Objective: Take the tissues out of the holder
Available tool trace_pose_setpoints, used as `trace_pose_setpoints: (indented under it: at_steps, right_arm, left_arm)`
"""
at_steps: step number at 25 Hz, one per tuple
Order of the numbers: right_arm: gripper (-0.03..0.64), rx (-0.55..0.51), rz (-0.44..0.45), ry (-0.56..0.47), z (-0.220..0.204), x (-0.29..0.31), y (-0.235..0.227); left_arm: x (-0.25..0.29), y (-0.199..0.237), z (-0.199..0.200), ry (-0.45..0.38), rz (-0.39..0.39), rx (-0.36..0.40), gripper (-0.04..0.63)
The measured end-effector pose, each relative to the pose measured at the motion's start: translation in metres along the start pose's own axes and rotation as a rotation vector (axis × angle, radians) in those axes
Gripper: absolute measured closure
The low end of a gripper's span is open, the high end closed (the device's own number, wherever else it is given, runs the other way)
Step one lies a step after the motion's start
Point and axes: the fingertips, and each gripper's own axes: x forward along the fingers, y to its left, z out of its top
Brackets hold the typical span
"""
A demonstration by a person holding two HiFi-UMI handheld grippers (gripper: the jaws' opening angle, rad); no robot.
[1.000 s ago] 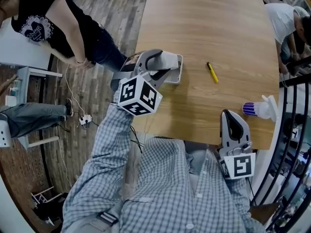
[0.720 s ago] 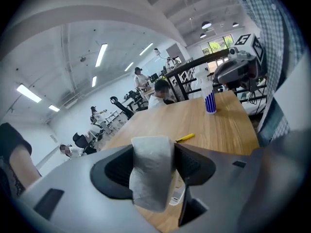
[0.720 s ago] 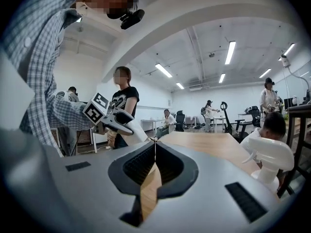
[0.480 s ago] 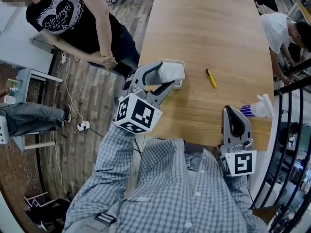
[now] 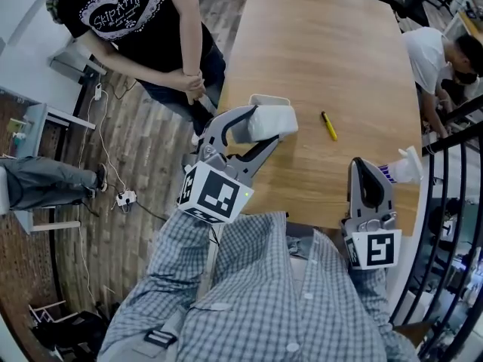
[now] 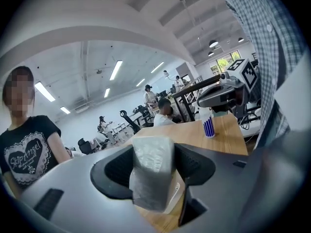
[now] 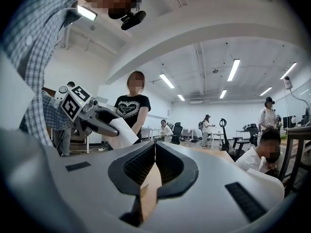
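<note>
My left gripper [image 5: 275, 124] is shut on a white plastic-wrapped tissue pack [image 5: 270, 119] and holds it just above the table's left edge. Behind the pack only the pale rim of the holder [image 5: 269, 98] shows. In the left gripper view the pack [image 6: 151, 171] stands pinched between both black pads, and a tan box edge, probably the holder [image 6: 174, 191], sits under it. The right gripper view shows the same pack [image 7: 121, 132] held off to the left. My right gripper [image 5: 367, 181] hovers at the table's near edge, shut [image 7: 155, 147], with nothing between its pads.
On the wooden table [image 5: 332, 44] lie a yellow pen [image 5: 329, 125] and a white spray bottle with blue stripes [image 5: 398, 172]. A person in a black shirt [image 5: 143, 21] stands close to the table's left side. Another person [image 5: 430, 51] sits at the right. A black railing [image 5: 453, 202] runs along the right.
My left gripper has risen with the tissue pack, which now sits higher over the holder. The right gripper has lifted slightly. The standing person has come nearer in view.
</note>
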Motion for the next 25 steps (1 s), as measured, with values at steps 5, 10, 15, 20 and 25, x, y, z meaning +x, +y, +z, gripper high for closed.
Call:
trace_pose_setpoints:
  at_steps: [5,10,15,20,25]
  right_arm:
    - [0.604,-0.018,0.0,-0.006,0.006,0.003,0.0]
    - [0.604,-0.025,-0.012,-0.008,0.01,0.004,0.001]
    - [0.604,-0.021,-0.033,-0.012,0.012,0.002,-0.001]
    - [0.604,-0.027,-0.033,-0.004,0.008,0.002,-0.004]
    - [0.604,-0.028,-0.025,-0.01,0.012,0.003,0.001]
  left_arm:
    - [-0.007,-0.005,-0.002,-0.024,0.019,-0.076,0.328]
    - [-0.013,-0.02,-0.001,-0.037,-0.002,-0.115,0.328]
    - [-0.015,-0.037,0.003,-0.051,-0.039,-0.151,0.328]
    - [-0.012,-0.048,0.007,-0.061,-0.072,-0.16,0.328]
    - [-0.013,-0.05,0.009,-0.065,-0.087,-0.158,0.328]
